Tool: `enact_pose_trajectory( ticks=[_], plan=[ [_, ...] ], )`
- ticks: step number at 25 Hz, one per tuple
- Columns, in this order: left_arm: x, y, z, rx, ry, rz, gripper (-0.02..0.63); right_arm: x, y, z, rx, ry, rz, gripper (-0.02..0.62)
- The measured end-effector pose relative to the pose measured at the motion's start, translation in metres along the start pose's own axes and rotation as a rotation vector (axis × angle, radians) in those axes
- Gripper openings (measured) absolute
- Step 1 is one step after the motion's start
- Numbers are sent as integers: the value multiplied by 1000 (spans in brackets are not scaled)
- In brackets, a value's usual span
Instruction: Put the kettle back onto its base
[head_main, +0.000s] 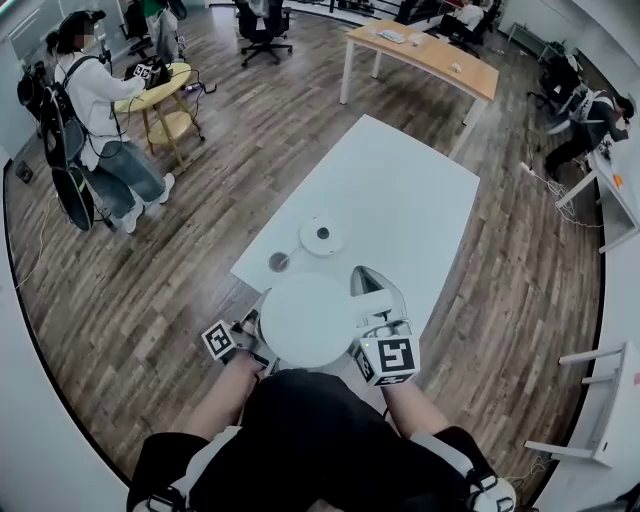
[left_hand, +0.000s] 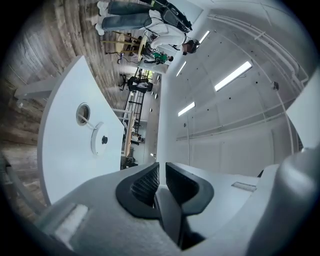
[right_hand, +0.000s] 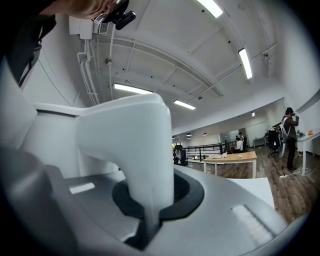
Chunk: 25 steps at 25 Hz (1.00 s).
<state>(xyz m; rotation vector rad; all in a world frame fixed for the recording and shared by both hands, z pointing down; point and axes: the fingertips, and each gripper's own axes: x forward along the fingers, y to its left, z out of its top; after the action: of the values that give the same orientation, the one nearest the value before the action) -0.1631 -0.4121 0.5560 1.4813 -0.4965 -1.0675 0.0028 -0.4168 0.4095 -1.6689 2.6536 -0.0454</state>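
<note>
The right gripper (right_hand: 151, 202) is clenched on the handle of the white kettle (head_main: 305, 320). The handle rises between the jaws and fills the gap.

The left gripper (left_hand: 161, 176) grasps nothing. Its ribbed pads (left_hand: 145, 182) stand slightly apart, and only the far wall shows through the narrow gap. In the head view this gripper sits at the kettle's left side; contact with the kettle body cannot be confirmed.

The kettle is held at the near edge of the white table (head_main: 400, 190), directly in front of the person. It is not on its base.

The base (head_main: 321, 236), a white disc with a dark centre, lies on the table beyond the kettle and apart from it. A small round object (head_main: 279, 262) lies just left of the base, slightly nearer.

Another person (head_main: 100, 130) stands on the wooden floor at the far left.
</note>
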Motion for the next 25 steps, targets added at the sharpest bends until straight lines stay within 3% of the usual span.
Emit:
enact_pose_trajectory(
  ticks=[11, 17, 25],
  plan=[
    [33, 20, 49, -12, 65, 13, 40, 51, -2, -6, -8, -9, -64, 6],
    [56, 36, 51, -21, 121, 47, 41, 62, -18, -15, -15, 12, -113, 6],
    [93, 58, 64, -18, 125, 71, 41, 95, -49, -24, 0, 18, -128, 6]
  ],
)
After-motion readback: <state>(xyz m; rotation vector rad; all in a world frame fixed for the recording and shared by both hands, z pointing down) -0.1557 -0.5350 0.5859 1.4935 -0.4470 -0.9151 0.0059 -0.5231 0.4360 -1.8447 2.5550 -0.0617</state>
